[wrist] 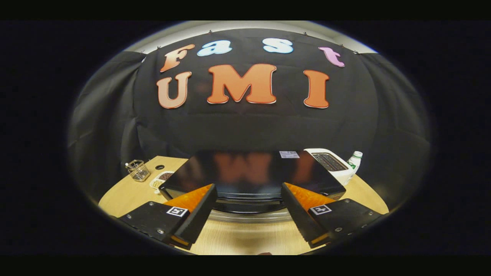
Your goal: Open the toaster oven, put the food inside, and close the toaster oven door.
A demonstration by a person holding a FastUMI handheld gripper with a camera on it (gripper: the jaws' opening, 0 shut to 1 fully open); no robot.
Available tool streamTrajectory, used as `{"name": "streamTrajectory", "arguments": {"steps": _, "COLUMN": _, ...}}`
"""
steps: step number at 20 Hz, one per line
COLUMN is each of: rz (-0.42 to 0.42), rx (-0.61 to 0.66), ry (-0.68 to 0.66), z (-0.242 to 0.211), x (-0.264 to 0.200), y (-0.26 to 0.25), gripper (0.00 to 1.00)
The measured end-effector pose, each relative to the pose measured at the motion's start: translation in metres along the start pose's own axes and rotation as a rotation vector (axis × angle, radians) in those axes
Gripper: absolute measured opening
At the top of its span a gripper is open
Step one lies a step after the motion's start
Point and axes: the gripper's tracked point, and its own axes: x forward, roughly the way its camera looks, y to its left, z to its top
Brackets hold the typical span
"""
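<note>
None of the three steps looks done yet, as far as you can judge from here. Your gripper has its fingers spread wide w/ nothing between them but air; they straddle the front edge of the toaster oven, which sits just ahead at 12 o'clock on the wooden table. You're looking down on its glossy black top, so the door face is mostly hidden; a curved silvery bar, prob. the door handle, runs low between the fingertips. The door seems closed, though you can't confirm it from this angle.

Still left: pull the door open, load the food, shut it. The food itself isn't clearly ID'd. A small white dish w/ something brownish sits at approx. 10 o'clock, beside the oven's left corner; that may be it, but it's too small to tell.

Other stuff: a wire mesh holder further out at 10 o'clock, a white slot toaster at 2 o'clock just behind the oven's right corner, and a plastic bottle w/ green label next to it.

Writing: a small white sticker on the oven top near its back edge has print, unreadable. No brand legible on the oven, toaster or bottle. Each finger mount carries a square black-and-white marker, no text.
</note>
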Motion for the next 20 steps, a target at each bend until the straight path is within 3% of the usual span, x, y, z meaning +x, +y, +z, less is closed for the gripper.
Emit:
{"name": "streamTrajectory", "arguments": {"steps": 4, "rz": 0.019, "rx": 0.073, "ry": 0.024, "z": -0.012, "x": 0.003, "y": 0.003, "gripper": 0.99}}
{"name": "streamTrajectory", "arguments": {"steps": 9, "rz": 0.012, "rx": 0.064, "ry": 0.034, "z": -0.016, "x": 0.001, "y": 0.0, "gripper": 0.99}}
{"name": "streamTrajectory", "arguments": {"steps": 20, "rz": 0.037, "rx": 0.061, "ry": 0.037, "z": -0.055, "x": -0.056, "y": 0.001, "gripper": 0.99}}
